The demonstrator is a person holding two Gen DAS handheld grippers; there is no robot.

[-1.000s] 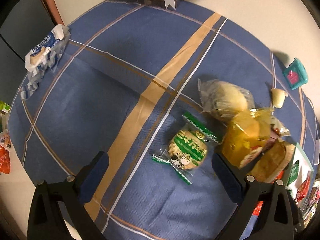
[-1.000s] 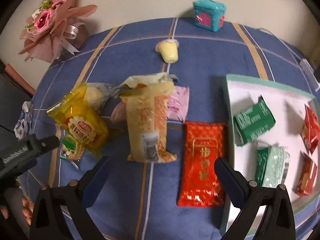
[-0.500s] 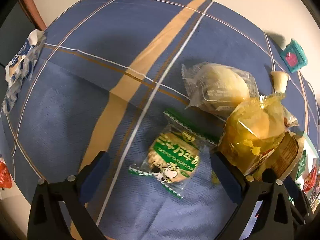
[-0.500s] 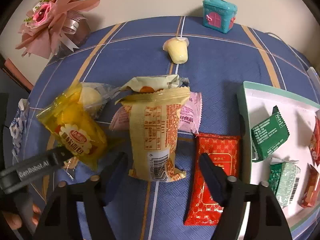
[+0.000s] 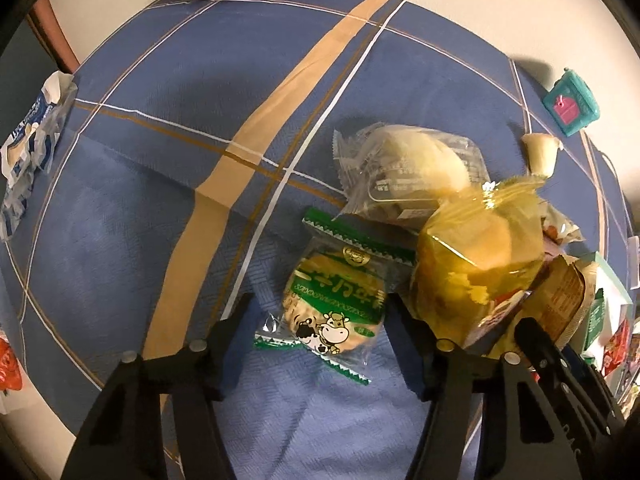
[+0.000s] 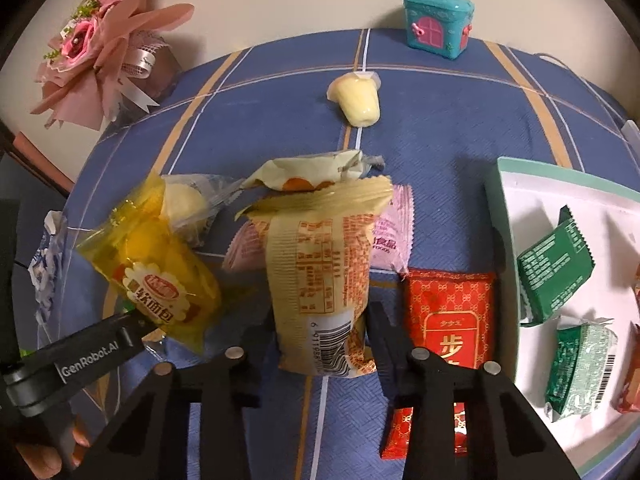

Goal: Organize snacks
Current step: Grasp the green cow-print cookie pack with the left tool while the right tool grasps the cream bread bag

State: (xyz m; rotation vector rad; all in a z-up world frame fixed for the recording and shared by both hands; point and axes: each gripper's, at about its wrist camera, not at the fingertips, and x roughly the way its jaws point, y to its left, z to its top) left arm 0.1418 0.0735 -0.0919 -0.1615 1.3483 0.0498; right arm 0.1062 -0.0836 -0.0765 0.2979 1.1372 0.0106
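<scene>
In the left wrist view my left gripper (image 5: 318, 320) is open, its fingers on either side of a green cow-print cracker packet (image 5: 334, 306) lying on the blue cloth. A yellow bread bag (image 5: 476, 264) and a clear bun packet (image 5: 408, 168) lie just beyond. In the right wrist view my right gripper (image 6: 320, 336) is open, its fingers flanking the near end of a cream barcode snack bag (image 6: 320, 264). A red packet (image 6: 444, 328) lies to its right, a pink packet (image 6: 390, 236) behind. The left gripper's arm (image 6: 80, 356) shows at lower left.
A white tray (image 6: 504, 208) at right holds green and red packets. A pudding cup (image 6: 358, 98), a teal toy house (image 6: 436, 24) and a pink bouquet (image 6: 96, 48) stand at the back. A blue-white wrapper (image 5: 28, 148) lies at the cloth's left edge.
Both grippers have moved down and forward and narrowed: the left now brackets the green cracker packet, the right brackets the cream snack bag.
</scene>
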